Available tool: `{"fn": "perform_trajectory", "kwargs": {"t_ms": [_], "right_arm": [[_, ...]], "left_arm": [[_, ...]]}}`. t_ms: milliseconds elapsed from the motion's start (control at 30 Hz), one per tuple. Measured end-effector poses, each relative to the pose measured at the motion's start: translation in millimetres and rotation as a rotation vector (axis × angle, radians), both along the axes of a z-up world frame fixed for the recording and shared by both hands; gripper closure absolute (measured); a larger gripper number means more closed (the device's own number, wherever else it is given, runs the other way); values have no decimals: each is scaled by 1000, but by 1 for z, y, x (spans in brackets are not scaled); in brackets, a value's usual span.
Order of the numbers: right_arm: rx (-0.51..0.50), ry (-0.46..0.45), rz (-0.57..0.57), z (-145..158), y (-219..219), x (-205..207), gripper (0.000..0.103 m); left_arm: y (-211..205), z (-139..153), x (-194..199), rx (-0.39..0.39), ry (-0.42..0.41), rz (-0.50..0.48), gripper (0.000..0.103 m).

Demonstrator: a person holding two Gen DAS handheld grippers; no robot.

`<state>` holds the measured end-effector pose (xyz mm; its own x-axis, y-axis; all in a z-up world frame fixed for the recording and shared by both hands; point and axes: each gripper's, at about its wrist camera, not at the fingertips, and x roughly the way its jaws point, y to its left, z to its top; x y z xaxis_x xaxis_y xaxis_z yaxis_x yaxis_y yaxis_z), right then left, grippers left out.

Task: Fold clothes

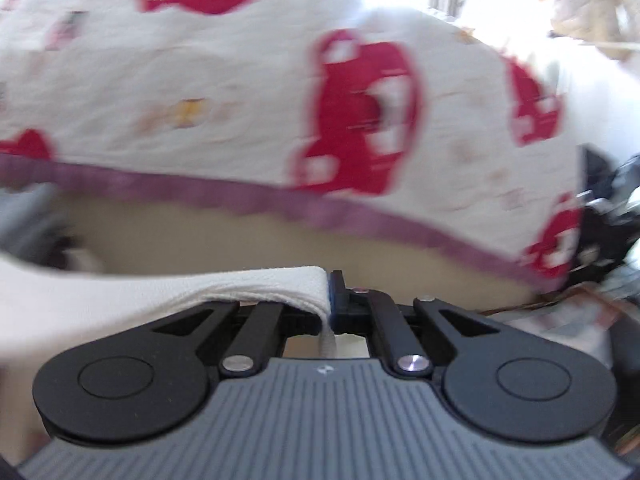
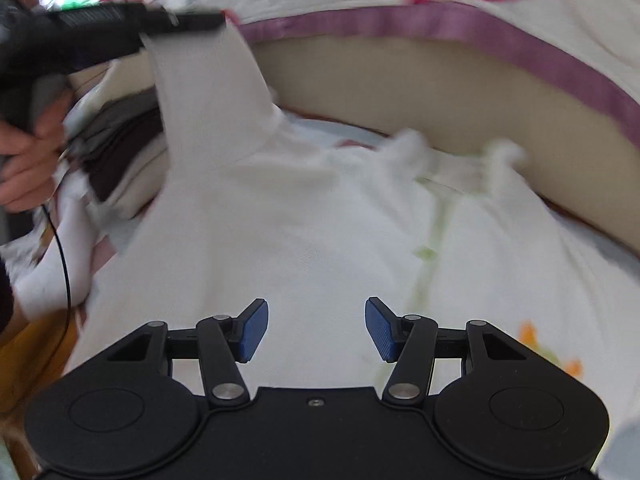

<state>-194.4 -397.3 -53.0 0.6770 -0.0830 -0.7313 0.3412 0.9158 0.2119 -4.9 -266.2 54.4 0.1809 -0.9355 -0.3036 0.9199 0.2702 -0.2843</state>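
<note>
A white garment [image 2: 304,216] lies spread on the bed below my right gripper [image 2: 316,330], which hangs open over it with nothing between its blue pads [image 2: 254,330]. My left gripper [image 1: 331,304] is shut on a white sleeve [image 1: 160,292] of that garment, the cloth draping over its left finger. In the right wrist view the left gripper [image 2: 216,22] is at the upper left, lifting the sleeve [image 2: 208,92] taut from the garment's shoulder, with a hand [image 2: 28,160] on its grip.
A cream mattress side [image 2: 440,80] rises behind the garment, covered by a white quilt with red prints and a purple border [image 1: 280,196]. A stack of folded dark and light clothes [image 2: 120,148] lies at the left, beside crumpled white cloth [image 2: 52,272] and a black cable.
</note>
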Motion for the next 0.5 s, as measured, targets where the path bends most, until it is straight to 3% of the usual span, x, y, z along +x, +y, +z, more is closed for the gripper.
{"fn": "perform_trajectory", "kwargs": {"t_ms": [67, 167, 267, 333, 400, 433, 467, 500], "right_arm": [[40, -25, -57, -5, -9, -17, 44], [62, -58, -86, -12, -13, -31, 44], [62, -39, -107, -21, -17, -38, 45], [69, -8, -128, -29, -22, -41, 44], [101, 1, -162, -36, -29, -46, 44], [112, 1, -184, -39, -32, -49, 44], [128, -7, -202, -41, -35, -52, 44], [155, -23, -215, -42, -37, -52, 44]], "left_arm": [[-35, -9, -32, 0, 56, -82, 101], [-95, -44, -67, 104, 208, -233, 99], [-133, -83, -79, 307, 358, -255, 94], [-120, -90, -79, 322, 334, -238, 92], [-93, -86, -75, 304, 250, -232, 78], [-78, -84, -72, 298, 215, -216, 63], [-63, -82, -66, 297, 191, -198, 56], [-51, -82, -59, 302, 177, -189, 56]]}}
